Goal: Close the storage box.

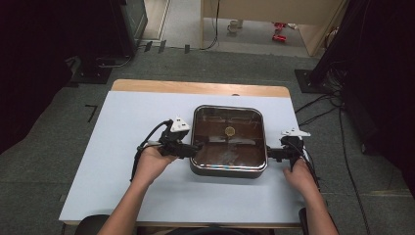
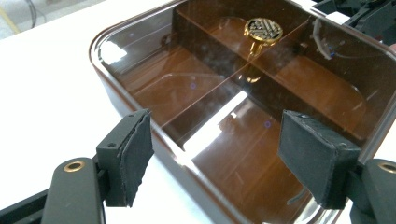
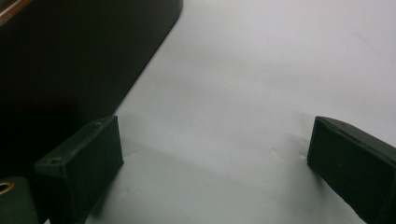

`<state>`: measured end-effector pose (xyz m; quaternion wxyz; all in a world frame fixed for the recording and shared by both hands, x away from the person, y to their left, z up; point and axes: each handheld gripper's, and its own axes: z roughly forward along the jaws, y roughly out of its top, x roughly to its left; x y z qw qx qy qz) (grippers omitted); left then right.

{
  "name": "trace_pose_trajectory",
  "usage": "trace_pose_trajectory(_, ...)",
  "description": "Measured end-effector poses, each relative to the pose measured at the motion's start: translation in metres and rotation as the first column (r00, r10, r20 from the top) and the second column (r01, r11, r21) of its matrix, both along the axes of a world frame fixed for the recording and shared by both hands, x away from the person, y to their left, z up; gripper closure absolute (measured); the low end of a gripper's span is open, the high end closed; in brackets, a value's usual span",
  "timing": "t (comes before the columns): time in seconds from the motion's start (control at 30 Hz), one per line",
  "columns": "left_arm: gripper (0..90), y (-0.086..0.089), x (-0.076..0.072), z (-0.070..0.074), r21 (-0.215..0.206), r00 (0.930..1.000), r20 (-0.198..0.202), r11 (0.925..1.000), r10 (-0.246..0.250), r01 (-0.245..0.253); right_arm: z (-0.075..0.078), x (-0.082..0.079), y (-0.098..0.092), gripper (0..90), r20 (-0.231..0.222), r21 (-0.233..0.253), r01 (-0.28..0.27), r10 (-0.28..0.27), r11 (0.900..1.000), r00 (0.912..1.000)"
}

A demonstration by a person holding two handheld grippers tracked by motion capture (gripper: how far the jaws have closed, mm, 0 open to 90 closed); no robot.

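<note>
1. A square brown compartment box (image 1: 228,141) with a clear lid sits near the middle of the pale blue table (image 1: 122,127), a touch to the right.
2. A small gold knob (image 1: 229,130) stands at the lid's centre; in the left gripper view it is an ornate disc (image 2: 263,30) above the crossing of the dividers.
3. The left gripper (image 1: 192,150) is at the box's left edge, its jaws spread wide and holding nothing; one pad hangs over the lid, the other just outside the rim.
4. The right gripper (image 1: 269,154) sits just beside the box's right edge, jaws also wide apart and empty, with bare table between them.
5. Past the table's far edge lie grey carpet, black stands and trailing cables (image 1: 318,105).
</note>
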<state>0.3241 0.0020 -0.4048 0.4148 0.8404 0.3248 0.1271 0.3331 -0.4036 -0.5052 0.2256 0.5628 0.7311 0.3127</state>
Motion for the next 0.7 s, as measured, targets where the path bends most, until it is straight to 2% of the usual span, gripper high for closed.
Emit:
trace_pose_trajectory(0.13,25.4,0.012,-0.006,0.0,-0.012,0.9995,0.009,0.9995,0.029,-0.028,0.0,0.0,0.0,2.5,0.0,0.0,0.0,0.0,1.0,1.0)
trace_pose_trajectory(0.2,24.9,0.019,-0.009,-0.003,-0.004,0.9989,0.022,0.9991,0.042,-0.042,0.0,0.0,0.0,2.6,0.0,0.0,0.0,0.0,1.0,1.0)
trace_pose_trajectory(0.23,24.7,0.027,-0.011,-0.007,0.015,0.9974,0.039,0.998,0.06,-0.061,0.0,0.0,0.0,2.5,-0.001,0.001,0.001,-0.001,1.0,1.0)
trace_pose_trajectory(0.37,24.1,0.038,-0.012,-0.014,0.016,0.9944,0.053,0.9956,0.091,-0.092,0.0,0.0,0.0,2.6,-0.001,0.001,0.001,-0.001,1.0,1.0)
trace_pose_trajectory(0.53,21.3,0.053,-0.016,-0.031,0.031,0.9881,0.086,0.9909,0.128,-0.131,0.0,0.0,0.0,2.5,-0.001,0.001,0.001,-0.001,1.0,1.0)
trace_pose_trajectory(0.6,20.6,0.059,-0.018,-0.039,0.022,0.987,0.076,0.9894,0.142,-0.144,0.0,0.0,0.0,2.5,-0.001,0.001,0.001,-0.001,1.0,1.0)
trace_pose_trajectory(0.63,19.9,0.063,-0.02,-0.047,0.019,0.9843,0.072,0.9865,0.161,-0.163,0.0,0.0,0.0,2.5,-0.001,0.001,0.001,-0.001,1.0,1.0)
trace_pose_trajectory(0.67,19.9,0.063,-0.02,-0.047,0.019,0.9843,0.072,0.9865,0.161,-0.163,0.0,0.0,0.0,2.5,-0.001,0.001,0.001,-0.001,1.0,1.0)
trace_pose_trajectory(0.7,19.7,0.067,-0.022,-0.054,0.004,0.9838,0.063,0.9857,0.168,-0.168,0.0,0.0,0.0,2.6,-0.001,0.002,0.002,-0.002,1.0,1.0)
